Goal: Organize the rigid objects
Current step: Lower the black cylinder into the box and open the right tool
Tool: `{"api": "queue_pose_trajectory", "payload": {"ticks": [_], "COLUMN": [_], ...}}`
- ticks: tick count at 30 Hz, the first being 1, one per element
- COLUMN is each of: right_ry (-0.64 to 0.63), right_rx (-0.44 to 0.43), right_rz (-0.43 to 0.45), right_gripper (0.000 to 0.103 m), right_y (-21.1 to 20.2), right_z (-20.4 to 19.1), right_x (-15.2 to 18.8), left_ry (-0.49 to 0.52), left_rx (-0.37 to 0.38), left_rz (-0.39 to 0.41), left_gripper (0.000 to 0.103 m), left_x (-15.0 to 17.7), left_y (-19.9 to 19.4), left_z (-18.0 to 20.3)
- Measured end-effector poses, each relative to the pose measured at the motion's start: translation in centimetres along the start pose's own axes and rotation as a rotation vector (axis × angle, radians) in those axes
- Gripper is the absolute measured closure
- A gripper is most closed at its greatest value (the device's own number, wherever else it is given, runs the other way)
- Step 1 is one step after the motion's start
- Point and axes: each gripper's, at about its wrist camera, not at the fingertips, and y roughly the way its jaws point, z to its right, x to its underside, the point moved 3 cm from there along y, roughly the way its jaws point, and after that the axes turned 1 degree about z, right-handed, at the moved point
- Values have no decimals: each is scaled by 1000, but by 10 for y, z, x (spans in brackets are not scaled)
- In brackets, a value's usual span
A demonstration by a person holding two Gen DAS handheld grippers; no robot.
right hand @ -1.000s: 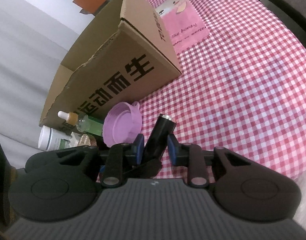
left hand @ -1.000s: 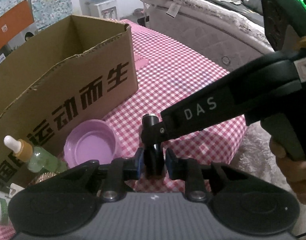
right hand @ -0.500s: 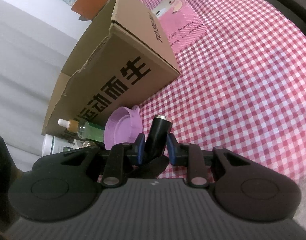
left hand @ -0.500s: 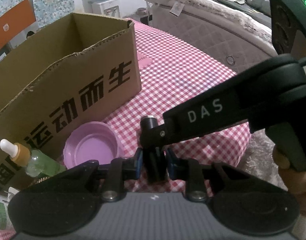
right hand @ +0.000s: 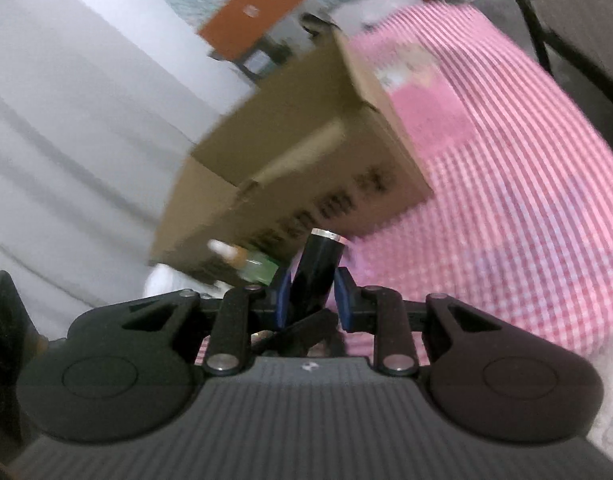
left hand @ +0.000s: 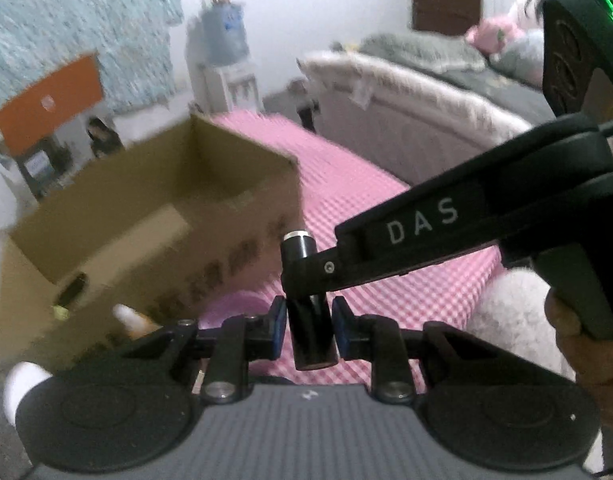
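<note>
Grip is double at this moment: your left gripper (left hand: 308, 322) pinches the lower part of the black tube (left hand: 309, 332) between its blue pads (left hand: 277, 326), and your right gripper (right hand: 308, 300) clamps the same tube (right hand: 317, 270) nearer its silver-rimmed top. That tube hangs in the air in front of the open cardboard box (left hand: 158, 216), above the pink checked tablecloth (left hand: 386, 280).

Expect the tube to be light, rigid and glossy, so it may twist or slide in the pads if you squeeze near an end. Hold it around the middle of the barrel, across its width, and let one gripper release before the other carries it.

Much is hard to read. Both views are smeared by motion, so the box's print is illegible. Your gripper bodies cut off the small bottles at the box's foot, including the dropper bottle (right hand: 242, 262), and the purple bowl (left hand: 234, 308) shows only as a sliver. The box floor is mostly out of sight.
</note>
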Motion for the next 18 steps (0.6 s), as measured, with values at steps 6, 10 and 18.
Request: {"api": "queue_pose_trajectory", "payload": {"ticks": [6, 10, 18], "right_ry": [-167, -237, -208], "right_rx": [-88, -158, -191], "right_rz": [40, 2, -204], "right_gripper": [80, 80, 80], "right_y": [-6, 17, 124], "right_z": [-72, -112, -145], "right_x": [-33, -65, -115], "left_ry": [-50, -104, -244], "left_rx": [-90, -151, -168], "left_rz": [81, 86, -95], "left_gripper": [78, 79, 79], "left_x": [-26, -45, -55], "left_y": [-49, -61, -8], "left_z": [-43, -88, -181]}}
